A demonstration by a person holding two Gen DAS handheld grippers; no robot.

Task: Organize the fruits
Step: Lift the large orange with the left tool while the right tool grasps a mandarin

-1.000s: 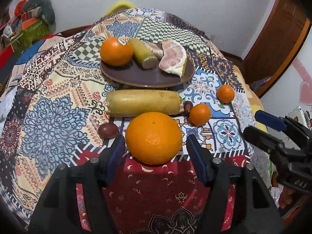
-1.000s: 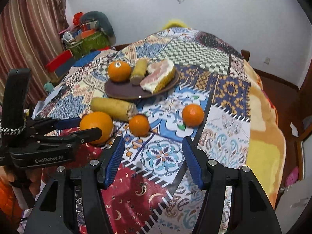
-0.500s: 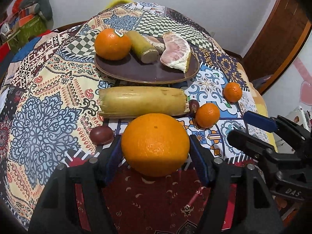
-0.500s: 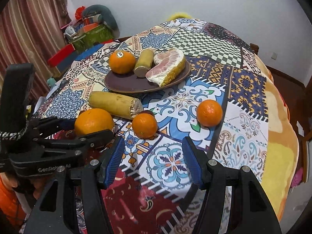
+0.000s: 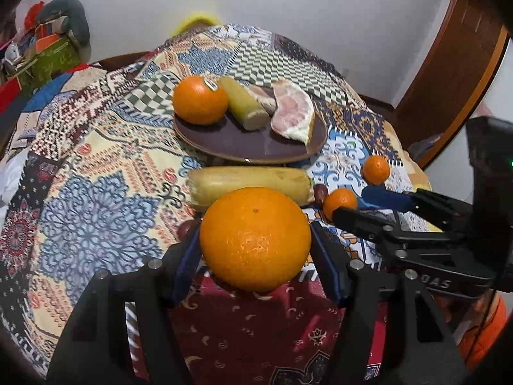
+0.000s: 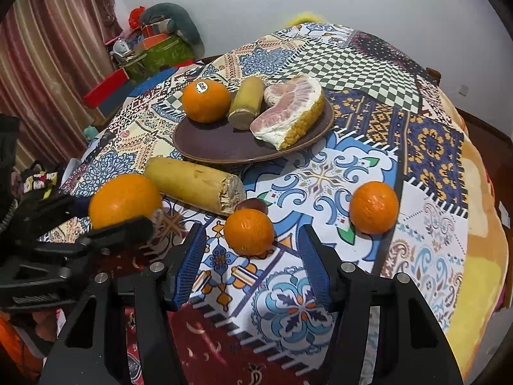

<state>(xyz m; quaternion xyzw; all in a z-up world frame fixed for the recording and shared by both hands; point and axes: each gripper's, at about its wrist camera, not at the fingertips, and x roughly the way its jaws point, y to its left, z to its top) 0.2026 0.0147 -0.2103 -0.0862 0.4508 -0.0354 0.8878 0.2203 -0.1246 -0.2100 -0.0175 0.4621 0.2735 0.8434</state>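
Observation:
A large orange (image 5: 253, 224) fills the gap of my left gripper (image 5: 254, 240), whose blue pads press on both its sides; the same orange (image 6: 125, 200) shows in the right wrist view. My right gripper (image 6: 252, 229) has a small orange (image 6: 248, 232) between its fingertips on the cloth. Its jaws are closing, with gaps still on both sides of the fruit. A brown plate (image 6: 224, 157) further back carries a stickered orange (image 6: 205, 101), a short cane piece (image 6: 245, 104) and a pomelo wedge (image 6: 290, 112).
A long yellowish cane piece (image 6: 192, 183) lies in front of the plate, with a dark small fruit (image 6: 251, 205) at its end. A second small orange (image 6: 373, 207) sits to the right. The patterned cloth (image 6: 352, 160) drops off at the right edge; clutter stands at the far left.
My left pads have come in against the large orange, which now sits higher and bigger in view. My right gripper has moved forward and down, bringing the small orange between its fingertips.

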